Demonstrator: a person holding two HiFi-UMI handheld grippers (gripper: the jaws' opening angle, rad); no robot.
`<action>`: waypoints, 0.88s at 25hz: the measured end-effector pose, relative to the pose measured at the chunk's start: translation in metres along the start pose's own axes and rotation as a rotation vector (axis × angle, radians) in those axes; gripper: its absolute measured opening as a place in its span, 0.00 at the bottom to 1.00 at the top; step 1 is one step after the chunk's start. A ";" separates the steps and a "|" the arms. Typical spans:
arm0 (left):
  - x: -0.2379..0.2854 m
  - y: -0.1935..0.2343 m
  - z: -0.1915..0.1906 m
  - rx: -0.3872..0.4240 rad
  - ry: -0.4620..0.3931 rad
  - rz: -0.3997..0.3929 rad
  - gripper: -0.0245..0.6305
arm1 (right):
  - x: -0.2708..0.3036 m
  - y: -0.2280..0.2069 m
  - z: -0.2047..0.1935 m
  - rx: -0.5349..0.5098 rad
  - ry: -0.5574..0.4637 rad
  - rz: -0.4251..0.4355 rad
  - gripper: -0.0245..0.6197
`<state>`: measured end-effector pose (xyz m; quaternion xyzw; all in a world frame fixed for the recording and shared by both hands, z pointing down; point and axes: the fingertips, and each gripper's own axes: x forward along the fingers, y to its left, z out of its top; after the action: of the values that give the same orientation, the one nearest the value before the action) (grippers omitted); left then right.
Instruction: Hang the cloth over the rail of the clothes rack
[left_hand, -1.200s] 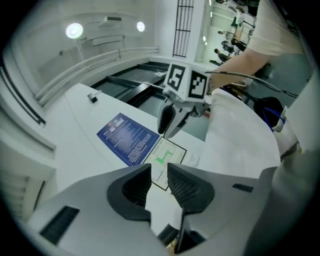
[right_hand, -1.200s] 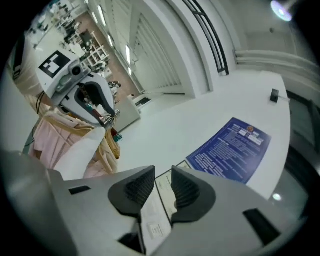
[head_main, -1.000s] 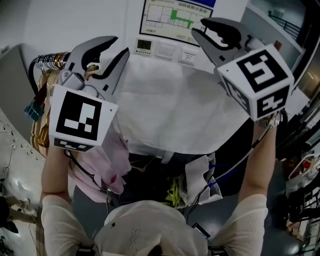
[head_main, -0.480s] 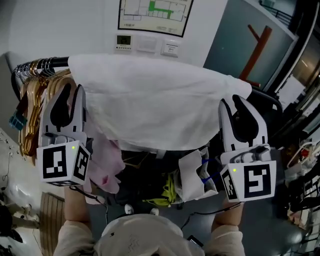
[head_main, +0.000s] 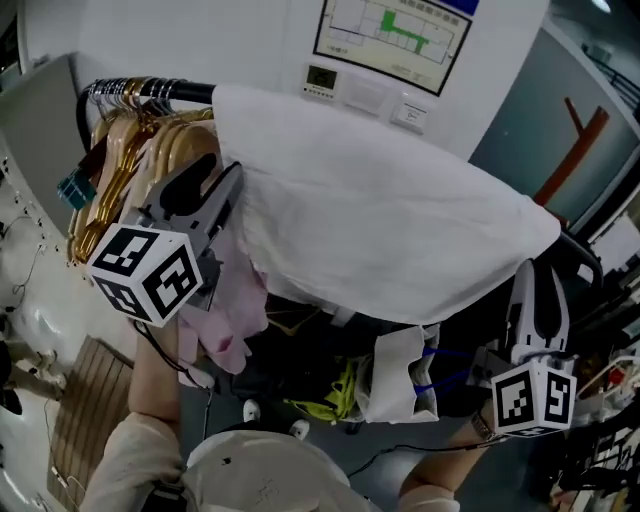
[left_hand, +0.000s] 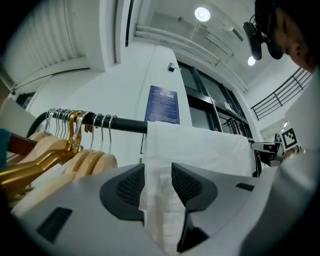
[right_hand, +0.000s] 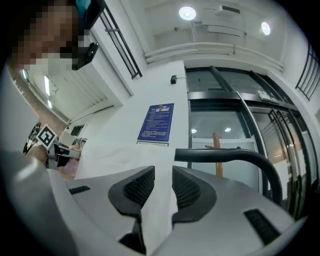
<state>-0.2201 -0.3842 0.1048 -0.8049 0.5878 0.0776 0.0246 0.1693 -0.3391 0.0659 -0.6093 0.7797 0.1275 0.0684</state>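
A white cloth (head_main: 380, 220) lies draped over the black rail (head_main: 190, 92) of the clothes rack and hangs down on my side. My left gripper (head_main: 212, 180) is at the cloth's left edge, just right of the hangers. Its jaws are opening, and in the left gripper view the cloth's edge (left_hand: 159, 200) hangs loose between the pads of the left gripper (left_hand: 158, 167). My right gripper (head_main: 538, 270) is low at the cloth's right corner. In the right gripper view the cloth (right_hand: 115, 155) runs between the narrow jaws of the right gripper (right_hand: 163, 172), beside the rail's curved end (right_hand: 225, 156).
Wooden and gold hangers (head_main: 130, 150) crowd the rail's left end. A pink garment (head_main: 235, 310) hangs below the left gripper. White bags (head_main: 400, 370) and dark clutter sit under the cloth. Wall switches (head_main: 322, 78) and a reddish-brown stand (head_main: 570, 150) are behind the rack.
Both grippers have come down from above the rail to below it, spreading the cloth over the rail. The left jaws have widened off the cloth's edge.
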 end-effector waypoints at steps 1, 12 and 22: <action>-0.002 0.005 0.002 -0.011 -0.006 0.002 0.27 | 0.001 0.000 -0.001 0.021 0.004 0.012 0.19; 0.012 0.002 0.007 0.098 -0.010 0.004 0.27 | 0.018 0.020 -0.011 0.060 0.037 0.148 0.19; 0.006 0.012 0.037 0.153 -0.092 0.080 0.06 | 0.006 0.035 0.010 0.022 -0.019 0.127 0.07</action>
<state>-0.2332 -0.3888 0.0680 -0.7720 0.6221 0.0703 0.1099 0.1335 -0.3343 0.0591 -0.5564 0.8175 0.1288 0.0741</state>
